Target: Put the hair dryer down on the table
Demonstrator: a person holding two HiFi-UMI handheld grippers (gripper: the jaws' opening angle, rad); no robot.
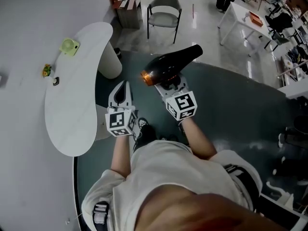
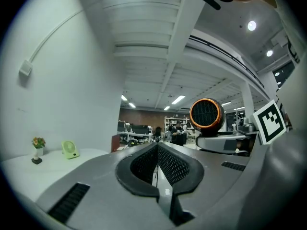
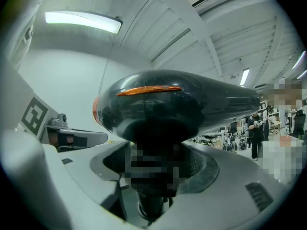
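In the head view, a black hair dryer with an orange end is held up by its handle in the right gripper. It is carried above the dark floor, to the right of the curved white table and clear of it. The orange end is turned towards the left gripper, which is held just beside it, nearer the table edge. A small green fan and a little potted plant are seen at the far end of the table, and a chair stands beyond it.

In the left gripper view, the left gripper is seen pressed together, with nothing between its jaws. The orange-rimmed grille of the hair dryer is seen to the right, raised above the jaws. The fan and the plant are seen on the table at the left.

In the right gripper view, the right gripper is seen pinching the handle of the hair dryer, whose dark body lies crosswise above the jaws with its orange end at the left.
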